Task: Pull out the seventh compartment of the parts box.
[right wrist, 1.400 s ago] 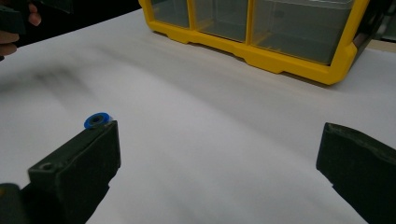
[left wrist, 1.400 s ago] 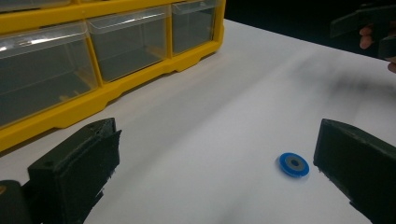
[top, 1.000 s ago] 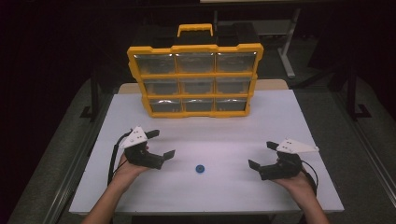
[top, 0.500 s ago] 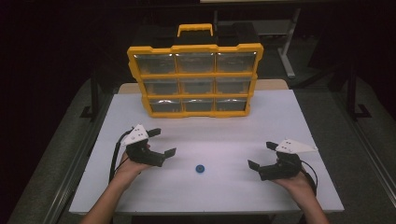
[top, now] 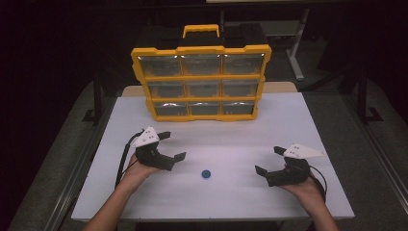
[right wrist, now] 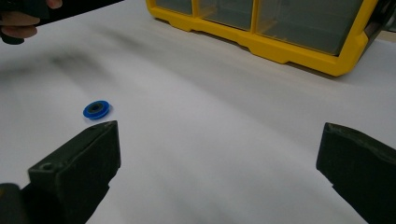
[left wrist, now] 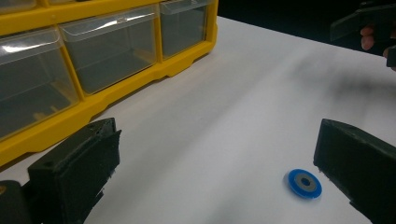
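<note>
Blue and small, the ring lies flat on the white table in the lower middle of the high view, between the two grippers and apart from both. The left gripper sits at lower left, its forearm rising from the bottom edge, its jaws spread wide and pointing toward the frame's centre. The right gripper sits at lower right, jaws likewise apart and aimed inward. The yellow organiser stands upright at the upper centre, its clear drawers facing the person

In the left gripper view, the black jaws stand wide at the lower corners, with the ring on the table just beside the right-hand jaw; the organiser fills the upper left

In the right gripper view, the jaws gape at the lower corners, the ring just above the left-hand jaw, the organiser across the top
</note>
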{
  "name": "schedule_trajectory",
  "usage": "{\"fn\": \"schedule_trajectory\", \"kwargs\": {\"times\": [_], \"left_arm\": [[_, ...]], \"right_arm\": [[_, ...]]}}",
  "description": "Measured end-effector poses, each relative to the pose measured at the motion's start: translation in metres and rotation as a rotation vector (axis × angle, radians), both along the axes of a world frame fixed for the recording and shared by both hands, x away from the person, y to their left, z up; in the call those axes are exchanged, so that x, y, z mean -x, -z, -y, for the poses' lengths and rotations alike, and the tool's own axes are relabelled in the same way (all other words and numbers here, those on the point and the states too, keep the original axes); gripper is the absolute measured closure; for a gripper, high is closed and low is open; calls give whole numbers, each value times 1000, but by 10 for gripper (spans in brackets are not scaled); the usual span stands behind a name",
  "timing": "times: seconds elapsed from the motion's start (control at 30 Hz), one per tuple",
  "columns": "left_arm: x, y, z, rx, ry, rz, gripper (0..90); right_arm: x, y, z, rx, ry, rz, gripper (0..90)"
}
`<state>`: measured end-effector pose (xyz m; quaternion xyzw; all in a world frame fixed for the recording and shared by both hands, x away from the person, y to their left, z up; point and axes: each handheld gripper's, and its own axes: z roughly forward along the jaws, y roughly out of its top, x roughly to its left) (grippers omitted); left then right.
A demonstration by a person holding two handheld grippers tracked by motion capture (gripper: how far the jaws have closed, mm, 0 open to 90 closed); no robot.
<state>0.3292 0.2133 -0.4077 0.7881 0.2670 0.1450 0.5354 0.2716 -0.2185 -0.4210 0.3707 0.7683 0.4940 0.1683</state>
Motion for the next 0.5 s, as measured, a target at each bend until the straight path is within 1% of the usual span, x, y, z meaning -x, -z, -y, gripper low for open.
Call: {"fn": "schedule_trajectory", "kwargs": {"times": [0.23,0.33,0.4,0.5], "left_arm": [[-1,-1,4,0,1,17,2],[-2,1,6,3,0,13,2],[-2,1,6,-5,3,11,2],[-3,2,7,3,2,14,2]], "right_arm": [[0,0,0,0,-3,4,0],[0,0,0,1,-3,2,0],[0,0,0,0,-5,3,0],[0,0,-1,1,-5,3,0]]}}
